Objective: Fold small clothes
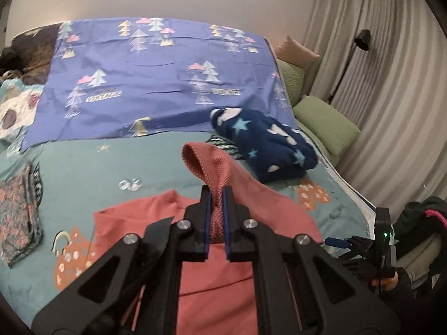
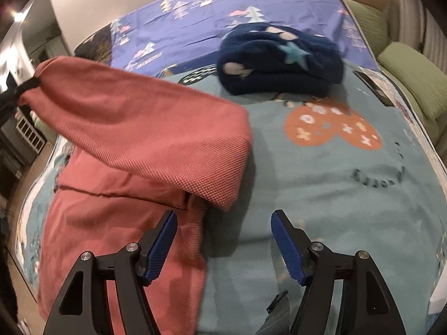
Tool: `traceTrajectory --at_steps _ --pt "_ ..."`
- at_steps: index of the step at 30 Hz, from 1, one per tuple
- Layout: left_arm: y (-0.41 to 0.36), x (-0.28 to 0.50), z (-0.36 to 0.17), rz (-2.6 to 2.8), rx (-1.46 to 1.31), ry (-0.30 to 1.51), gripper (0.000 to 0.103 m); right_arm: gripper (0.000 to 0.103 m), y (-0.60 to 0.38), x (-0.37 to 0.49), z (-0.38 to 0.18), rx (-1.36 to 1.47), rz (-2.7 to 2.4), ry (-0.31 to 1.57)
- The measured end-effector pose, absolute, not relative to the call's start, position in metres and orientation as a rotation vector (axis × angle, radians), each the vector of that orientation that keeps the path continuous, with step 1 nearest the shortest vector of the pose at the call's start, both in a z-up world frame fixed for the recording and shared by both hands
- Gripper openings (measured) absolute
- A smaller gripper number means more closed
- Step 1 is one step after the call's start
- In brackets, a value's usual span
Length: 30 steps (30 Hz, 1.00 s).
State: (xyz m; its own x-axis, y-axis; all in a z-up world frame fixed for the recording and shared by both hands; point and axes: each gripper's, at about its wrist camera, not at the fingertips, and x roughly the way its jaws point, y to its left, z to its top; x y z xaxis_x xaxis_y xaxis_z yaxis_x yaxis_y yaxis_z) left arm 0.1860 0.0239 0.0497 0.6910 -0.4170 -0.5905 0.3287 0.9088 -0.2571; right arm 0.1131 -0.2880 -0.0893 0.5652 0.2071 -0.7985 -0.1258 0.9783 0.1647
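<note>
Left wrist view: the left gripper (image 1: 217,195) is clamped on a bunched fold of the salmon-pink, waffle-textured knit garment (image 1: 223,273). The pinched part rises between the blue-edged pads, and a looped edge stands above the fingertips. The rest of the garment lies spread on the teal bedcover with orange cartoon prints (image 1: 92,164), directly below the gripper. Beyond it, a folded dark-blue fleece item with pale stars (image 1: 268,145) rests on the bedcover, partly over the near edge of a purple sheet printed with small trees (image 1: 156,81). A folded floral-patterned cloth (image 1: 19,212) lies at the left edge of the bed. Green cushions (image 1: 327,124) sit along the right side, before pale pleated curtains (image 1: 391,89). The right gripper's body appears at lower right, with a person's hand on it.

Right wrist view: the right gripper (image 2: 223,215) stands wide open, nothing between its blue pads. Its left finger hovers over the flat part of the garment (image 2: 117,223); its right finger is over bare bedcover (image 2: 335,173). A section of the garment is lifted off the bed toward upper left, where the left gripper (image 2: 29,85) pinches its end. The lifted section's lower corner hangs just ahead of the open jaws. The dark-blue fleece item (image 2: 282,61) lies farther back, well apart.
</note>
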Motion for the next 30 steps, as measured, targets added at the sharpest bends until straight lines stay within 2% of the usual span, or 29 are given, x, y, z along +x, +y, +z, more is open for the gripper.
traceTrajectory --at_steps 9,15,17,24,26,28,30 --pt "0.071 0.185 0.039 -0.31 -0.167 0.679 0.009 0.071 -0.275 0.134 -0.108 0.089 0.083 0.982" --pt "0.101 0.193 -0.008 -0.238 -0.193 0.779 0.008 0.071 -0.281 0.122 -0.11 0.059 -0.062 0.938" --pt "0.109 0.197 -0.029 -0.221 -0.221 0.828 0.004 0.071 -0.279 0.118 -0.11 0.052 -0.071 0.936" --pt "0.137 0.192 -0.078 -0.183 -0.297 0.919 0.004 0.072 -0.282 0.102 -0.097 0.085 0.047 0.956" --pt "0.145 0.191 -0.082 -0.184 -0.33 0.926 0.007 0.073 -0.286 0.099 -0.092 0.114 0.06 0.949" --pt "0.146 0.191 -0.082 -0.173 -0.329 0.928 0.024 0.073 -0.29 0.096 -0.086 0.138 0.071 0.939" --pt "0.143 0.193 -0.08 -0.158 -0.32 0.921 0.027 0.073 -0.291 0.096 -0.081 0.164 0.099 0.925"
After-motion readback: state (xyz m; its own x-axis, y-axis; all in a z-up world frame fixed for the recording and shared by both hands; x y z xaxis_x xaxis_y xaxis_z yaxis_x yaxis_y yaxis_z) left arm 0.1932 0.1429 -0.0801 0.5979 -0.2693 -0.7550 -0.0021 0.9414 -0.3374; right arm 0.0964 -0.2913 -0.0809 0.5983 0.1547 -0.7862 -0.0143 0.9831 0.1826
